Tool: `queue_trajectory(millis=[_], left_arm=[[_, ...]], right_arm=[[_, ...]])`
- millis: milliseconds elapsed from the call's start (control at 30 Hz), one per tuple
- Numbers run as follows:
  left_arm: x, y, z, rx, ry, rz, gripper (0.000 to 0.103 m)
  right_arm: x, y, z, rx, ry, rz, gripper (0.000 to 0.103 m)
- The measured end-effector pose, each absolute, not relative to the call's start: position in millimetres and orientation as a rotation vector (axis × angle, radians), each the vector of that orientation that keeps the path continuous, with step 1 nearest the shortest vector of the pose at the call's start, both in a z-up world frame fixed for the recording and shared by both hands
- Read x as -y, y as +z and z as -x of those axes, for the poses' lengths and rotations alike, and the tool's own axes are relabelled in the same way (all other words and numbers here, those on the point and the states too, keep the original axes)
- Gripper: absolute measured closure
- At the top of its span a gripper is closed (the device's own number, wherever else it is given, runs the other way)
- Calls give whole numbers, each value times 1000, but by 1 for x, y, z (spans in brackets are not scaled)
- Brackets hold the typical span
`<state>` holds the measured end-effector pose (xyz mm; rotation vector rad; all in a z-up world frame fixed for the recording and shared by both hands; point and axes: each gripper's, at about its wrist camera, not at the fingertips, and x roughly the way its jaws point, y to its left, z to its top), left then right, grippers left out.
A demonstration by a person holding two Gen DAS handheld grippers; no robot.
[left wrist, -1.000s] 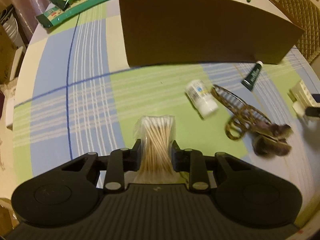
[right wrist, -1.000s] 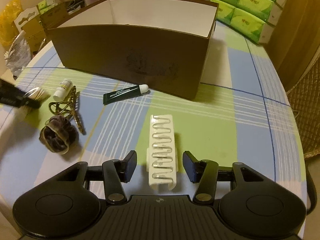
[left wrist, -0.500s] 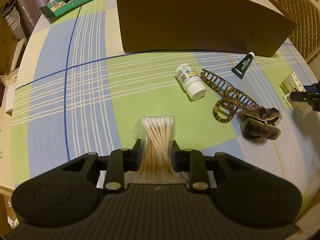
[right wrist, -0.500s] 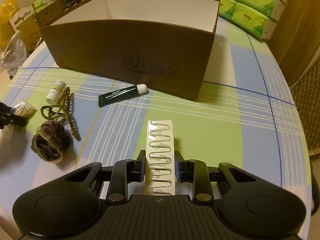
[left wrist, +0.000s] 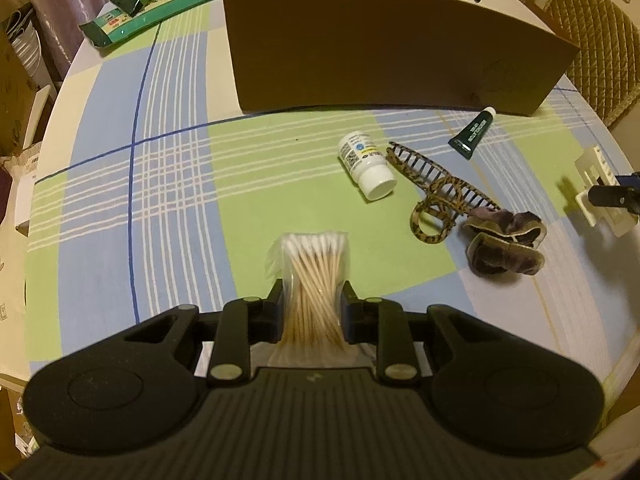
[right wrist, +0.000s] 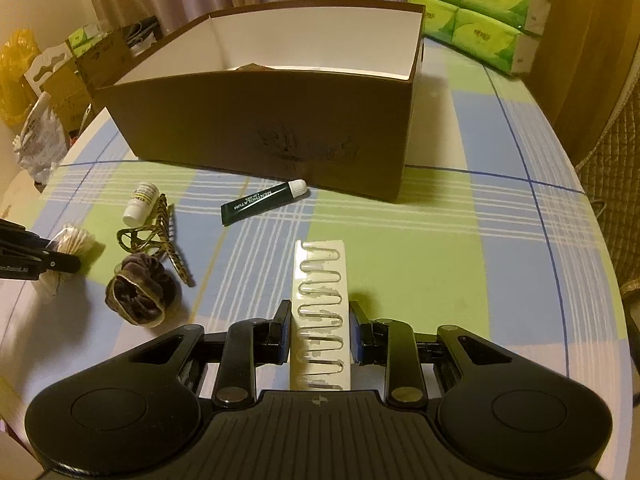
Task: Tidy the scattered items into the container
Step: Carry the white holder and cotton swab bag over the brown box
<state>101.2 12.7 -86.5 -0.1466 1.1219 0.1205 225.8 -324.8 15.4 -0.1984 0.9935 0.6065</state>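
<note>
at the back of the checked worktop [right wrist: 500, 240] stands a brown cardboard box [right wrist: 280, 120] with white inner walls, its top open; only a sliver of something brownish shows over the near wall, too little to name. the left tool [left wrist: 313, 304] is clenched on a clear soft bag of cotton swabs [left wrist: 314, 272], wooden sticks with white tips fanning upward. the right tool [right wrist: 320, 328] is clamped on a stiff white blister strip [right wrist: 320, 300] with a row of clear moulded pockets, its far end over the cloth. loose on the cloth in front of the box lie a dark green tube [right wrist: 264, 202] with a white cap, close to the box wall, a small white plastic bottle [left wrist: 366, 164] on its side, a leopard-patterned hair claw [left wrist: 440, 188] with long curved teeth just beside the bottle, and a crumpled brownish velvet scrunchie [left wrist: 504, 246] touching the claw. green foil packets [left wrist: 152, 4] lie at the far left edge, and stacked green tissue packs [right wrist: 480, 12] sit behind the box.
</note>
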Motion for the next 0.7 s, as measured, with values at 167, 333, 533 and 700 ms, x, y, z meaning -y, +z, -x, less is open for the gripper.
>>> queue_trajectory(millis=[167,333,533,700], left_arm=[[-11,-81,-99,-1106,120,145,81],[-8,-75,-95,-1090,119,143,81],[-7,-66,-93,-1066,116,143,81],[-8,-53,-93,-1033,106,152,81]], right_arm=[[326,17,-220,-989,609,195,78],[327,19,-216,-987,616,191,78],[324,22,-211,-988,639,174,78],[316,27,-206,-983,680,145,78]])
